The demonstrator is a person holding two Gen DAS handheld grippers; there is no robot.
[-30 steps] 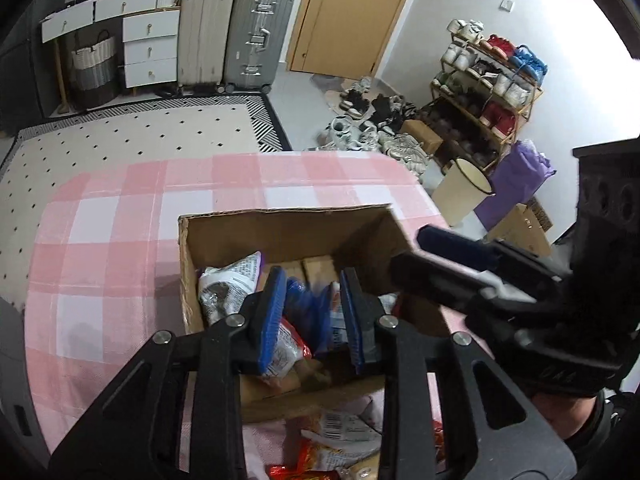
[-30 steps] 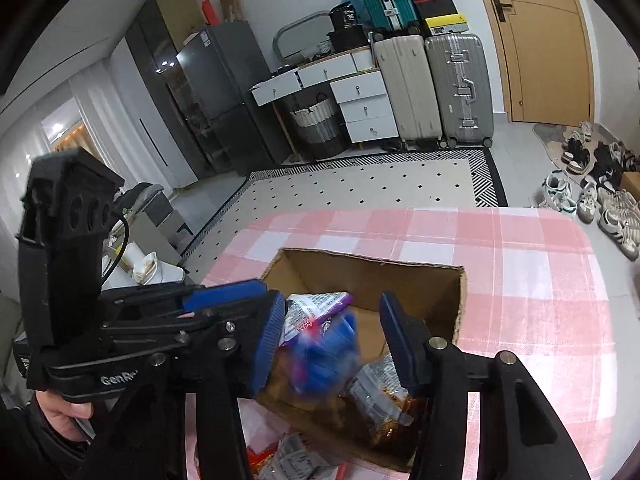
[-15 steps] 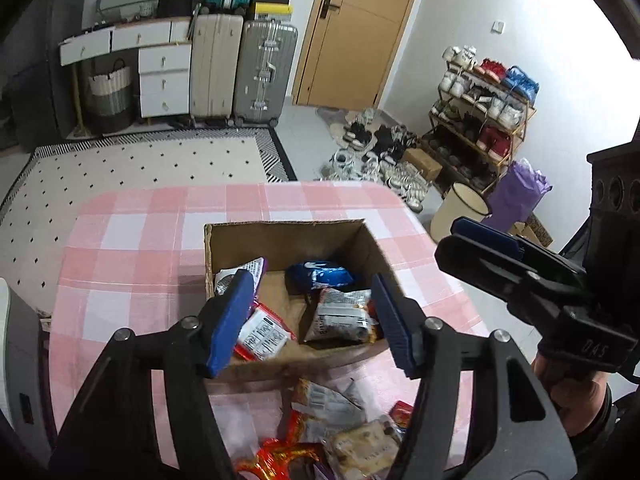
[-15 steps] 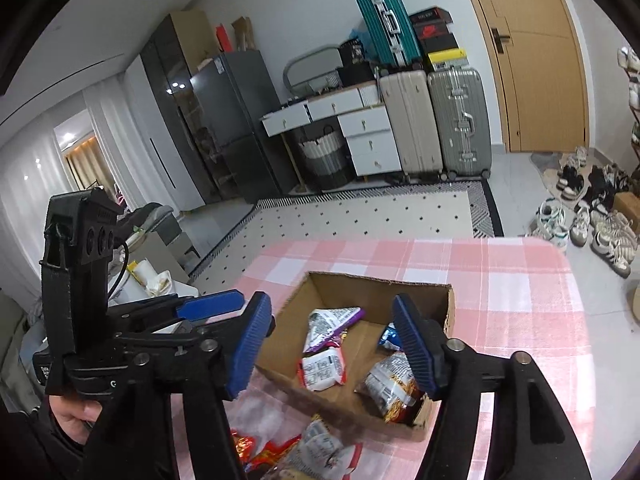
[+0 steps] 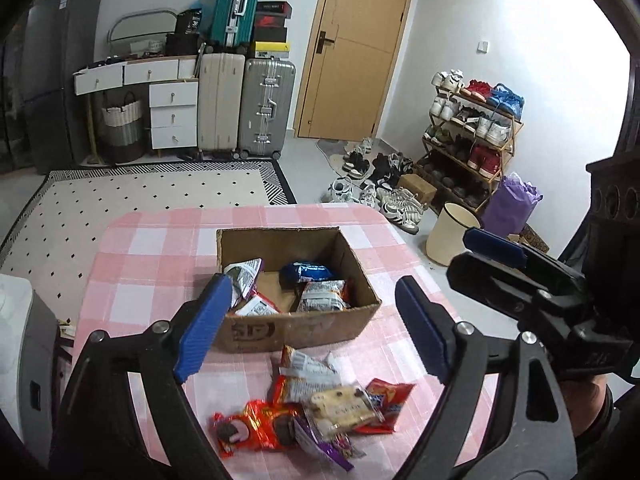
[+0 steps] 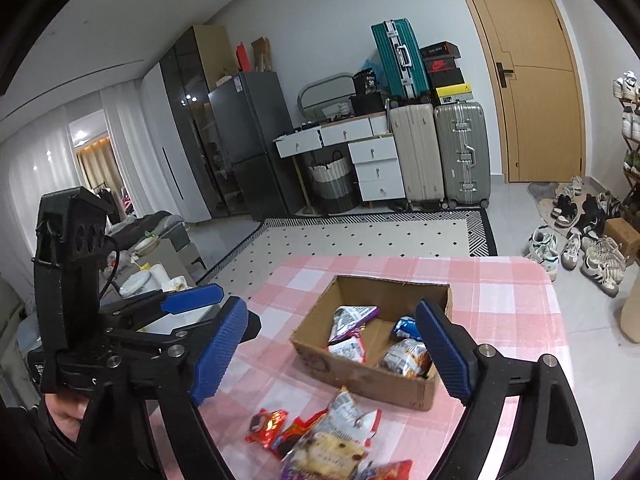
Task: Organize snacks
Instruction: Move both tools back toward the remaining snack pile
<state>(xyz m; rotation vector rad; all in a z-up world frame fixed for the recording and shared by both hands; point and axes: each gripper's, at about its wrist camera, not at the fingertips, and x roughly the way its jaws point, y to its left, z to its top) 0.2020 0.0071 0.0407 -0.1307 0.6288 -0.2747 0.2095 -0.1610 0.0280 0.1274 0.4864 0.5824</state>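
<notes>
Left gripper (image 5: 310, 328) w/ blue-padded black fingers: jaws opening, nothing between; right gripper (image 6: 338, 352) same, opening & empty. Both hang above the pink-checked tablecloth (image 5: 132, 276), between the open brown cardboard box (image 5: 296, 330), which holds four snack packets, and the loose pile of foil snack packets (image 5: 316, 404) just in front. Step looks like between drops; next calls for dipping to the pile, pinching one packet each.

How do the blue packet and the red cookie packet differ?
The blue packet lies inside the box, at its far side; the red cookie packet lies on the tablecloth in the loose pile before it. Blue looks smaller, red longer. Neither is gripped.
</notes>
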